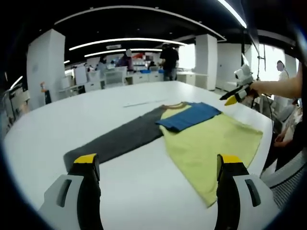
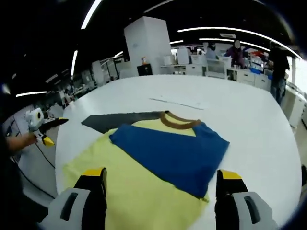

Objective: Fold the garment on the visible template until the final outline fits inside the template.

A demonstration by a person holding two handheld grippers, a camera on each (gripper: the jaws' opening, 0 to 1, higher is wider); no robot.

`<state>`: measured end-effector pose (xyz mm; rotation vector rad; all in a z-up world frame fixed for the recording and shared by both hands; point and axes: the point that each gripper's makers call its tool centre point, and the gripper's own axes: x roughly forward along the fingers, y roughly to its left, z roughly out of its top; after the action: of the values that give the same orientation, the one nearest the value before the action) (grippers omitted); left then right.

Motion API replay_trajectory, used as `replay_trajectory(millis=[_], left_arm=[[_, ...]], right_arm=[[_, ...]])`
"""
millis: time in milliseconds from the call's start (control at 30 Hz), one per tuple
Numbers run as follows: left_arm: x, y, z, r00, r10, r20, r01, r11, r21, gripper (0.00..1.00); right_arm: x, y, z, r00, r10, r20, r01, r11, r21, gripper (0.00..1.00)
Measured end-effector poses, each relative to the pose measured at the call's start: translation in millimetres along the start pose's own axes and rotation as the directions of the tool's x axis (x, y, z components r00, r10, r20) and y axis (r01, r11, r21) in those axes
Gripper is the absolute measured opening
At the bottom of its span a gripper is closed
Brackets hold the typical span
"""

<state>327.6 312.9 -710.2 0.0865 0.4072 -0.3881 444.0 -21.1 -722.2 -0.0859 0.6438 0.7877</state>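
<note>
A T-shirt lies flat on the white table [image 1: 72, 124]. Its yellow body [image 1: 211, 143] points toward the near right edge, and the blue sleeve [image 1: 189, 116] is folded across the chest. The grey sleeve [image 1: 120, 139] stretches out flat to the left. My left gripper [image 1: 158, 163] hovers open above the table in front of the shirt, holding nothing. The right gripper [image 1: 237, 96], held by a hand, hangs beyond the shirt's far right side. In the right gripper view, my right gripper [image 2: 160, 175] stands open over the yellow body [image 2: 134, 196] and blue sleeve [image 2: 172, 153], below the brown collar [image 2: 180, 123].
A thin pale line [image 1: 144, 103] runs across the table beyond the collar. The table edge [image 2: 60, 153] is close to the shirt's hem side. A mesh chair [image 1: 290, 179] stands at the table's right edge. People and desks [image 1: 168, 62] are far behind.
</note>
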Motion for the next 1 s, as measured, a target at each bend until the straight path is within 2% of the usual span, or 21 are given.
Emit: replay_trajectory(millis=[300, 400, 567, 667, 700, 767, 900, 967, 1000], left_arm=[[3, 43.6, 4.8, 0.996, 0.081, 0.025, -0.080, 0.996, -0.037, 0.99], [3, 59.5, 4.6, 0.994, 0.111, 0.024, -0.110, 0.993, -0.043, 0.99], [4, 79.5, 5.9, 0.987, 0.158, 0.030, -0.155, 0.985, -0.079, 0.98], [5, 90.0, 4.5, 0.983, 0.183, 0.023, -0.179, 0.978, -0.110, 0.96], [5, 95.7, 4.9, 0.979, 0.202, 0.033, -0.195, 0.969, -0.149, 0.95], [6, 102.3, 5.4, 0.974, 0.221, 0.045, -0.210, 0.962, -0.175, 0.93], [6, 118.7, -3.9, 0.963, 0.269, 0.008, -0.262, 0.944, -0.200, 0.89], [6, 126.4, -8.7, 0.956, 0.295, -0.006, -0.288, 0.929, -0.233, 0.86], [6, 130.9, -13.0, 0.950, 0.311, -0.022, -0.305, 0.914, -0.267, 0.85]], right_arm=[[-15, 29, 9.0, 0.997, 0.051, 0.054, -0.048, 0.997, -0.056, 0.99], [-22, 33, 10.4, 0.996, 0.046, 0.072, -0.039, 0.995, -0.089, 0.99], [-30, 36, 8.6, 0.994, 0.038, 0.101, -0.032, 0.998, -0.061, 0.99], [-35, 36, 4.9, 0.994, 0.015, 0.109, -0.007, 0.997, -0.075, 0.98], [-36, 36, 3.4, 0.994, 0.013, 0.111, -0.004, 0.997, -0.080, 0.98], [-38, 37, -0.4, 0.993, 0.009, 0.116, 0.000, 0.997, -0.081, 0.98], [-44, 41, -2.4, 0.990, 0.012, 0.140, -0.003, 0.998, -0.063, 0.99], [-47, 42, -3.0, 0.988, 0.008, 0.152, 0.000, 0.998, -0.057, 0.99], [-49, 43, -3.3, 0.988, 0.004, 0.157, 0.006, 0.998, -0.060, 0.99]])
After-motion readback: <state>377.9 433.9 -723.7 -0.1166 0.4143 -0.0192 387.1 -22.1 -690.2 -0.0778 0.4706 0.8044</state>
